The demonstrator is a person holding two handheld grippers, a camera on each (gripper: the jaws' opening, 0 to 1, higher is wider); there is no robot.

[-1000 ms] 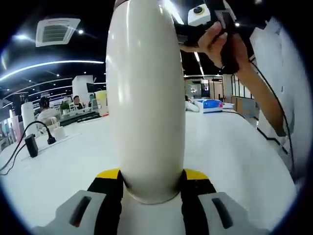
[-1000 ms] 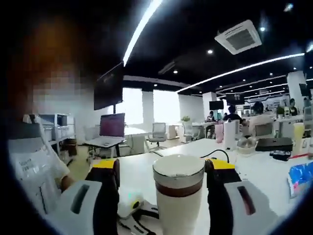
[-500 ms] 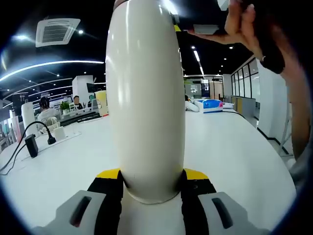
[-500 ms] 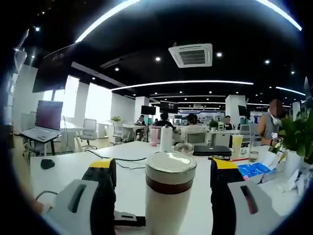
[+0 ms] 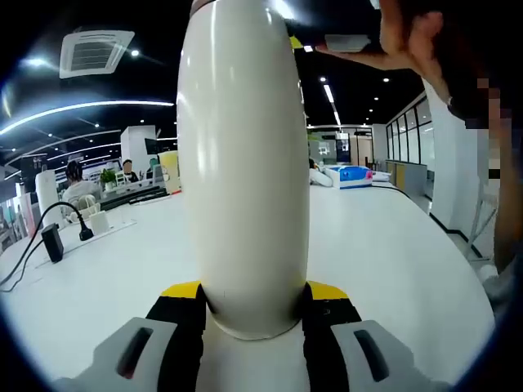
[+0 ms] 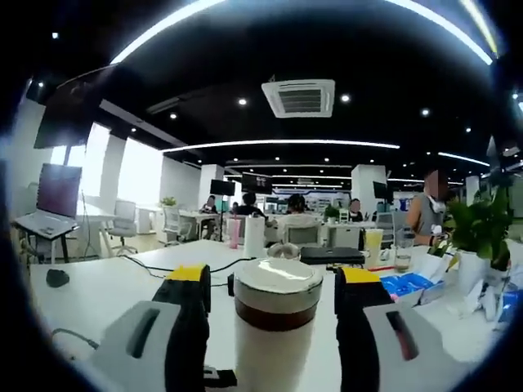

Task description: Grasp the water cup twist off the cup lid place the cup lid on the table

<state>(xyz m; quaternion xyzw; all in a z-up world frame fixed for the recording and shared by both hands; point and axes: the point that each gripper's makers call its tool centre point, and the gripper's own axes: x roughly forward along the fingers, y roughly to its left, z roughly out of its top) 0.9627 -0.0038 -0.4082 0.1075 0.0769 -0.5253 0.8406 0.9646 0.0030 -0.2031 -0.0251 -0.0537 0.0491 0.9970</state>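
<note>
In the left gripper view a tall cream water cup (image 5: 243, 163) stands upright on the white table (image 5: 392, 261). My left gripper (image 5: 253, 296) is shut on its lower body, the yellow-and-black pads (image 5: 184, 300) pressed to both sides. At the top right of that view a hand (image 5: 417, 41) holds my right gripper (image 5: 347, 42) up by the cup's top. In the right gripper view the cup's lid (image 6: 278, 276) sits above a brown band (image 6: 276, 314). My right gripper (image 6: 271, 279) is open around the lid, with a small gap on each side.
A black power adapter (image 5: 53, 242) with its cable lies at the left of the table. Blue packs (image 6: 413, 284), a laptop (image 6: 331, 254), a mouse (image 6: 55, 278) and a leafy plant (image 6: 478, 233) sit further off. People sit and stand at desks behind.
The right gripper view has swung round the cup and its jaws have drawn in nearer the lid. The left gripper has held the cup still.
</note>
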